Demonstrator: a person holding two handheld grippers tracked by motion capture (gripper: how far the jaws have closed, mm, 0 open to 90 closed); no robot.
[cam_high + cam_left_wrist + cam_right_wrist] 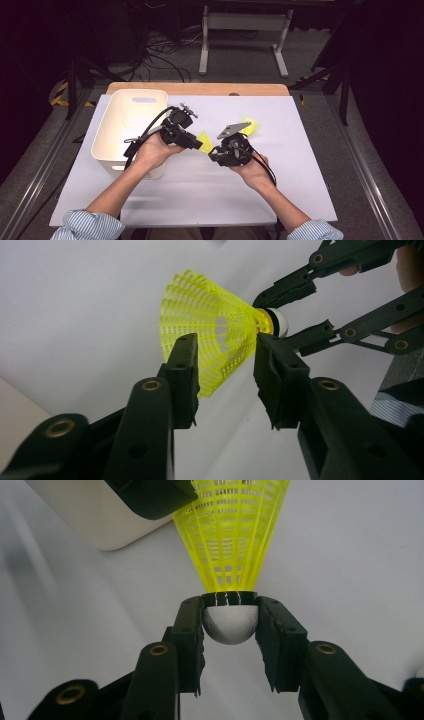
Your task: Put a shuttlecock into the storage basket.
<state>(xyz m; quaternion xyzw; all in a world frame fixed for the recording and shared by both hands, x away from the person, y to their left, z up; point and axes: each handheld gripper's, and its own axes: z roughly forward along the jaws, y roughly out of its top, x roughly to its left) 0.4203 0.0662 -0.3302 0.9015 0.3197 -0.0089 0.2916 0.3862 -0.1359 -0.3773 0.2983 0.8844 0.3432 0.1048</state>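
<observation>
- in the high view the yellow shuttlecock (pixel 204 138) was mostly hidden between the two tools, just a scrap of its skirt peeking out over the white worktop (pixel 300 165).
- the right tool (pixel 230 622) had its jaws clamped on the shuttlecock's white cork (pixel 230 625), one pad pressed to each side; the skirt ran up out of the top of the right gripper view, cut off.
- the left tool (pixel 225 372) had its jaws either side of the mesh skirt (pixel 210 330); one pad overlapped the lower edge of the skirt and the other sat near its narrow end, but whether they pressed on it was hard to make out.
- the shuttlecock was held up off the worktop, between the two hands, just beside the white bin (pixel 125 130).
- a second yellow shuttlecock (pixel 251 127) lay behind the right tool, partly covered by its grey plate.
- the bin's near corner was hidden by the left hand (pixel 152 150).
- no writing or labels could be read anywhere.
</observation>
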